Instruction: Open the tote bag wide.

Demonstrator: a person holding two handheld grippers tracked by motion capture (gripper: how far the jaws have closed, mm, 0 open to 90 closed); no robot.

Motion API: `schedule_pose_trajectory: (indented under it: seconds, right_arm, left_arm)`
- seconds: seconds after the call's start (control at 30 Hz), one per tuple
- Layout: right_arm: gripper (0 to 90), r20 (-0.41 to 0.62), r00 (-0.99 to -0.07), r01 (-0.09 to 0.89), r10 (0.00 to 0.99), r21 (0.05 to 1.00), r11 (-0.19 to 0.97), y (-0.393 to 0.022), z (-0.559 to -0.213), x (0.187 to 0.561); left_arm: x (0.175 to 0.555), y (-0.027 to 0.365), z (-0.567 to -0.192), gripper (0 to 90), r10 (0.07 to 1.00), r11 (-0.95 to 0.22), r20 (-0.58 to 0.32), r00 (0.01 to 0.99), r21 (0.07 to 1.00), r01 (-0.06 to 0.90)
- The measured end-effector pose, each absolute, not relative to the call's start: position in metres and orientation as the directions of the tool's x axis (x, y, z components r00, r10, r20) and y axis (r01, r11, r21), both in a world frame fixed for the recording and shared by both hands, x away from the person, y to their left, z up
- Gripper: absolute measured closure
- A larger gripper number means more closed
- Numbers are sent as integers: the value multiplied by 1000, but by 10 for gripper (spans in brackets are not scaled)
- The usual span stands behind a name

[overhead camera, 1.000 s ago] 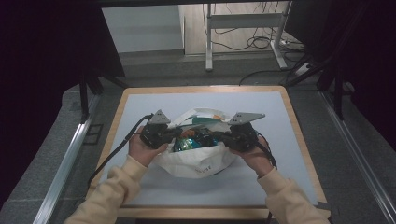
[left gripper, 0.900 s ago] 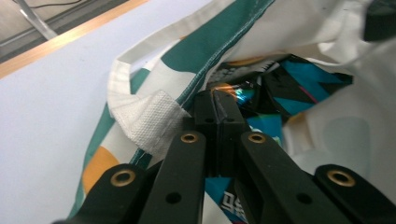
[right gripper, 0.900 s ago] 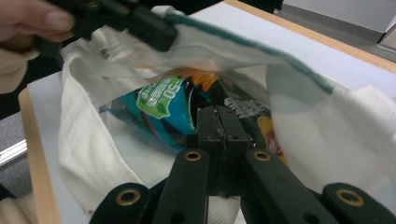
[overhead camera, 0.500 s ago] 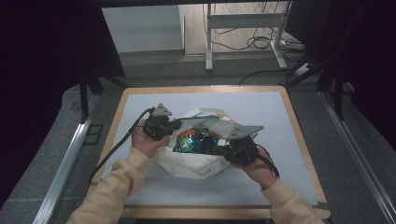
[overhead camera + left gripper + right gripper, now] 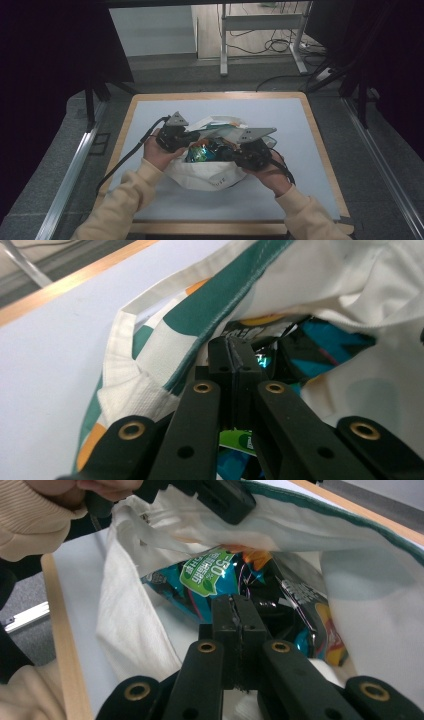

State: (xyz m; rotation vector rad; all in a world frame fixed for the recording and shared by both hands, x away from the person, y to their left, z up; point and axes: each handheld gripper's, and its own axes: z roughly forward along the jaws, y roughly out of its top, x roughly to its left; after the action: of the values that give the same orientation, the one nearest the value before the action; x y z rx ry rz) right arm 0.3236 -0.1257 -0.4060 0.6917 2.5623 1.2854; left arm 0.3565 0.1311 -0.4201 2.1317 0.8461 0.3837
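Seen from above, two cream sleeves (image 5: 125,200) come in from the near edge of a wooden-rimmed table (image 5: 320,150) with a pale blue-grey top. Bare surface is left on every side of the work: a band along the near edge, wide strips to left and right, and a strip beyond, up to the far rim.

A white cloth tote bag (image 5: 210,172) lies at the middle of the table, its closed bottom toward the person and its mouth opened upward and away; its longer side runs left to right. The green-trimmed lining (image 5: 220,310) is folded back at the far rim. Inside the mouth, glossy teal and black snack packets (image 5: 225,580) are seen, one carrying a green label.

The left gripper (image 5: 175,136) is held at the left rim of the bag's mouth. In the left gripper view its jaws are pressed together, tips at the cloth edge just above the packets; whether cloth is pinched between them cannot be told. The right gripper (image 5: 247,150) is held at the right rim. In the right gripper view its jaws are likewise closed tight, tips touching or just over a dark packet, with nothing visibly caught between them.
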Motion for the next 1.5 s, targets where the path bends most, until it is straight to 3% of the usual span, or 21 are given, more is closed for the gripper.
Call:
schedule_pose_trajectory:
  seconds: [0.3,1.5]
  right_arm:
    - [893,76,-885,343,459,773,534,-124,-420,318]
    - [895,128,-920,329,370,766,552,-131,-466,289]
  left_arm:
    - [367,129,-430,900,706,-491,39,707,747,448]
    - [406,137,-438,900,770,-457,35,637,726,514]
